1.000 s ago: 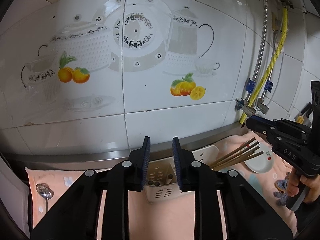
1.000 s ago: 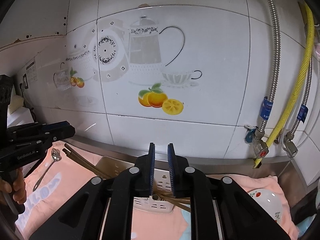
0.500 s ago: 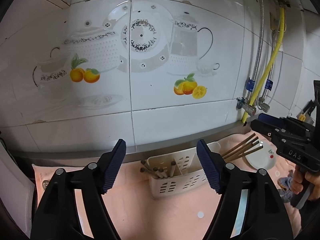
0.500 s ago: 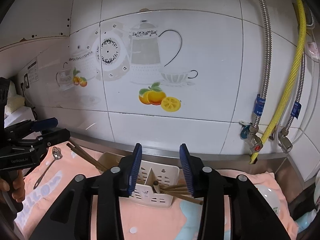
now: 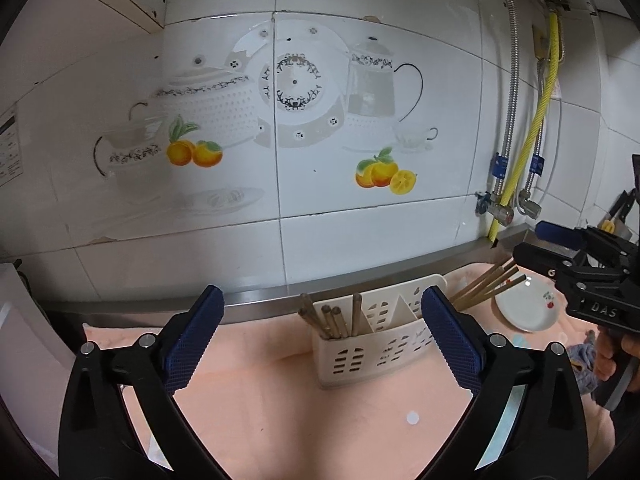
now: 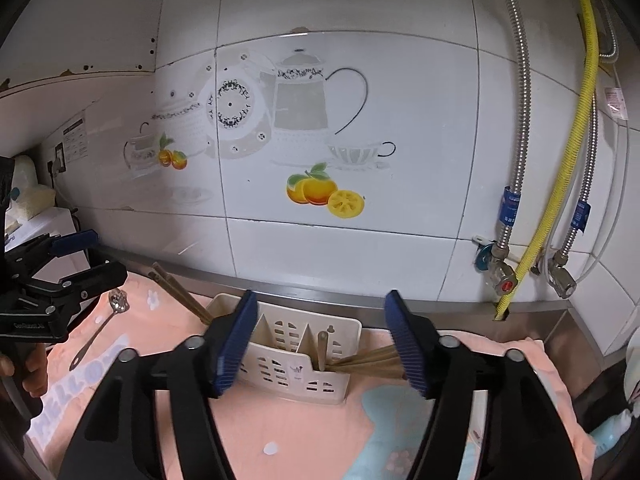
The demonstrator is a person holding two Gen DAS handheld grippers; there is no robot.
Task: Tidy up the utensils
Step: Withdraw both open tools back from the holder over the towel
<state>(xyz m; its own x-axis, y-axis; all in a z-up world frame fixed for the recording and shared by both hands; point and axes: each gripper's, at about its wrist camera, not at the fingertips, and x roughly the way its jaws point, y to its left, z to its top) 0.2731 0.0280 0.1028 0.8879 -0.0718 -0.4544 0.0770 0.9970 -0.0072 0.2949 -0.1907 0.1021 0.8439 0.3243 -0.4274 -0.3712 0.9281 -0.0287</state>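
Observation:
A cream slotted utensil caddy (image 5: 376, 344) with three compartments stands on the pink cloth; it also shows in the right wrist view (image 6: 298, 354). Wooden chopsticks (image 5: 330, 320) stand in its left compartment, and others (image 5: 490, 284) lean out of its right end (image 6: 362, 358). A metal spoon (image 6: 102, 326) lies on the cloth to the left. My left gripper (image 5: 320, 340) is open and empty, just in front of the caddy. My right gripper (image 6: 320, 338) is open and empty, its fingers either side of the caddy's near face.
A small white dish (image 5: 526, 308) sits right of the caddy. The tiled wall and a steel ledge (image 5: 360, 280) run close behind. Valves and a yellow hose (image 6: 560, 184) hang at the right. A white box (image 6: 36, 220) stands at the far left.
Both grippers have opened from shut to wide open. Both cameras have pulled back and risen slightly, so the caddy shows in full.

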